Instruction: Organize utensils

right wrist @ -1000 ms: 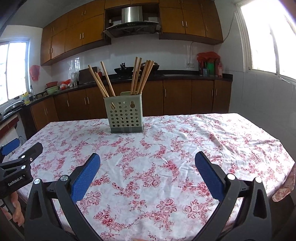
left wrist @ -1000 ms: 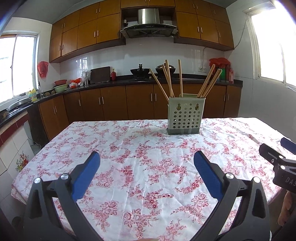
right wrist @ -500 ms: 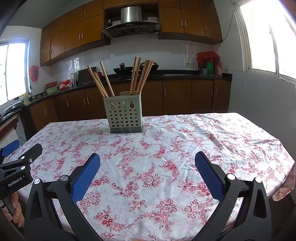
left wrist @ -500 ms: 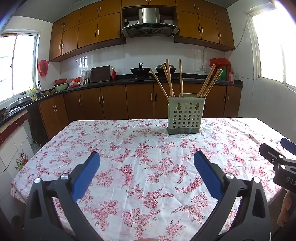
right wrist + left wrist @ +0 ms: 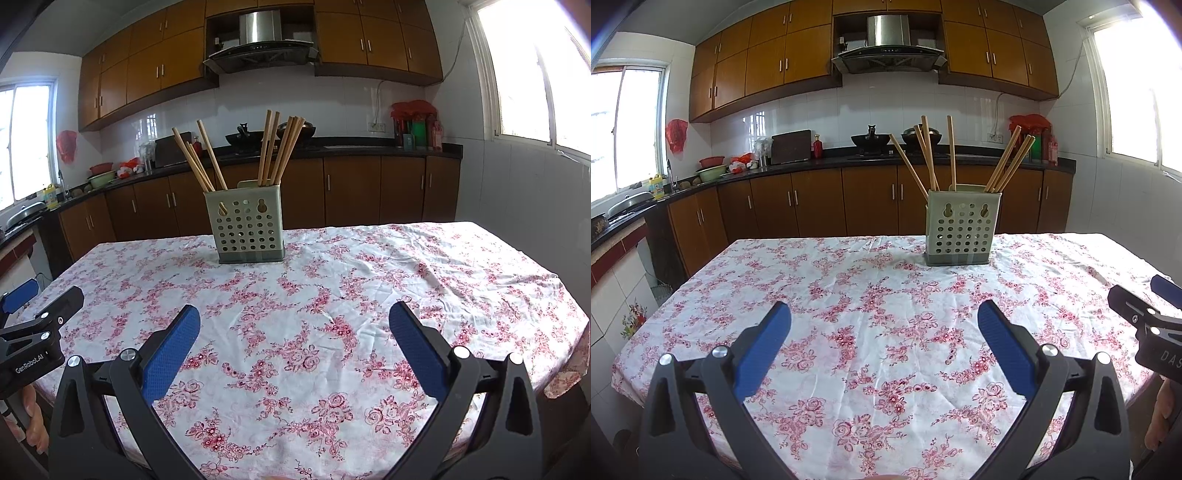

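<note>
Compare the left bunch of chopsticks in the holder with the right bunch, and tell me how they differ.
In the right wrist view, the left bunch leans toward the left, while the right bunch stands closer to upright, tips fanning slightly right. The left bunch spreads wider apart; the right bunch sits more tightly together. The left bunch rises from the holder's left side, the right bunch from its right. Both are plain wooden sticks of similar length, standing loose in the same holder.

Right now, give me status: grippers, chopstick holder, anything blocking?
Left gripper and right gripper: jaws open, empty. Chopsticks upright in perforated holder on floral tablecloth. Nothing between grippers and holder.
</note>
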The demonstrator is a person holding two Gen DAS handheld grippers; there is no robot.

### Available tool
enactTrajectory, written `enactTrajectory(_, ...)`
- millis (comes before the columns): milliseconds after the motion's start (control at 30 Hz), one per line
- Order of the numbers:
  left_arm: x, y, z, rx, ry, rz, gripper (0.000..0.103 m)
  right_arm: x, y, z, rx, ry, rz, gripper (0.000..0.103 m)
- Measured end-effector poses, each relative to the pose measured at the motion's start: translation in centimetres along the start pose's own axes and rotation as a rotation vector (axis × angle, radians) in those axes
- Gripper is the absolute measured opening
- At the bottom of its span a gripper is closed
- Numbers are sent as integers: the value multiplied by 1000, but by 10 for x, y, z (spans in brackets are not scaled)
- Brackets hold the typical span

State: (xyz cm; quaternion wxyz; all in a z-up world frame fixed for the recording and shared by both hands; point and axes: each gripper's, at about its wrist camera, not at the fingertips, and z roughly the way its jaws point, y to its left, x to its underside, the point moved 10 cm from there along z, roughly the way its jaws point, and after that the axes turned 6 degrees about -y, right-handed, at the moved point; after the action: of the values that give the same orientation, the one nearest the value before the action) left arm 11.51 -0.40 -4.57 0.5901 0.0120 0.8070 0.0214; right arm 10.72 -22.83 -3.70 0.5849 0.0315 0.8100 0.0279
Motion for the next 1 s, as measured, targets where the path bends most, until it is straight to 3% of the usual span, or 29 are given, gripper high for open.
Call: enactTrajectory(1000, 3, 1, 1, 8, 2, -1, 99, 0, 0, 0, 0, 3, 2, 101)
